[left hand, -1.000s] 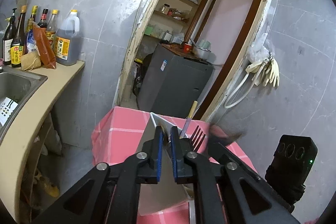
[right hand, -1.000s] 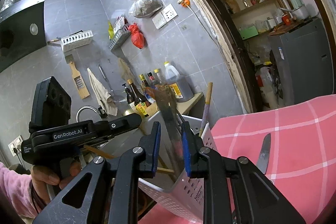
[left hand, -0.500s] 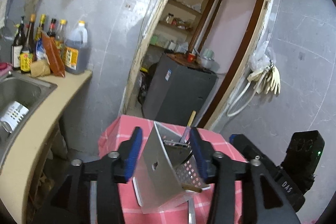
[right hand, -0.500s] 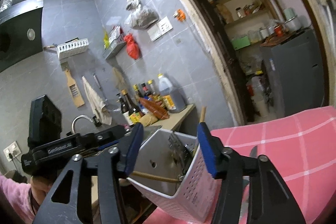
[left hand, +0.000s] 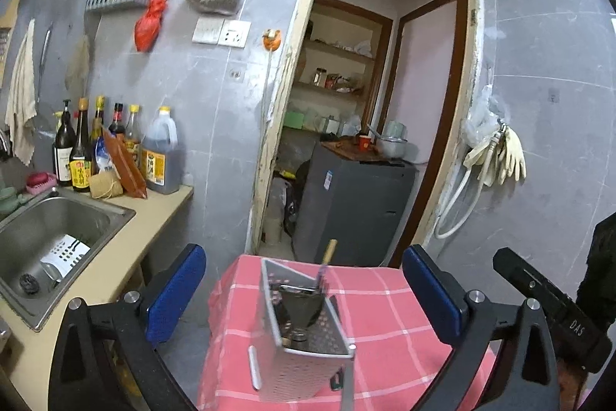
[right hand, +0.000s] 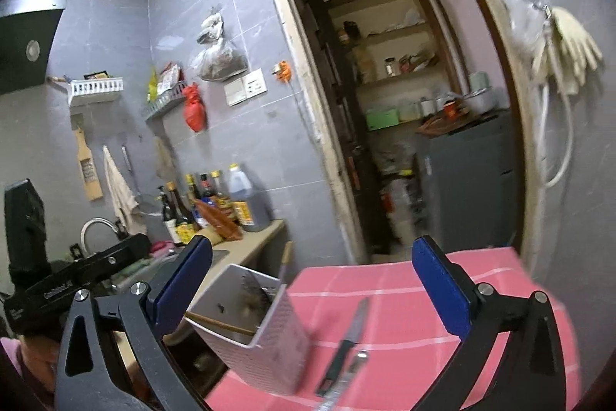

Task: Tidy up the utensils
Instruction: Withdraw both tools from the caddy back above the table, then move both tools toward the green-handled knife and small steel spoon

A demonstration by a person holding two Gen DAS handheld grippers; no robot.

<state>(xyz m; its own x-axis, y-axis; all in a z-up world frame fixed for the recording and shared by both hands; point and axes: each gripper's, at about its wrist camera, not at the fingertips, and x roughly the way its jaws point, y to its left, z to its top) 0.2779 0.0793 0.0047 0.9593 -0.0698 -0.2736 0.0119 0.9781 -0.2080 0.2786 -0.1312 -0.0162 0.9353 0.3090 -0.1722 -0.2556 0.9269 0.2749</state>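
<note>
Claws, two, both just spread wide, empty (left hand: 304, 289) (right hand: 312, 280), one utensil caddy (left hand: 308, 353), one knife (right hand: 344, 345)

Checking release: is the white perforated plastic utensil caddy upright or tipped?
Upright: the white perforated plastic utensil caddy stands on the pink checked tablecloth, utensils poking from its top.

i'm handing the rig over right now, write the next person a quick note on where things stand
Left gripper: open, empty; its jaws have just been opening.
Right gripper: open, empty; its jaws have just been opening too.
White perforated utensil holder stands on the pink checked tablecloth, near the table edge on the sink side, free of both grippers.
Done: several utensils are in the holder, including a wooden-handled one and a chopstick.
Left: a black-handled knife lies on the cloth beside the holder, with another metal utensil next to it.
</note>
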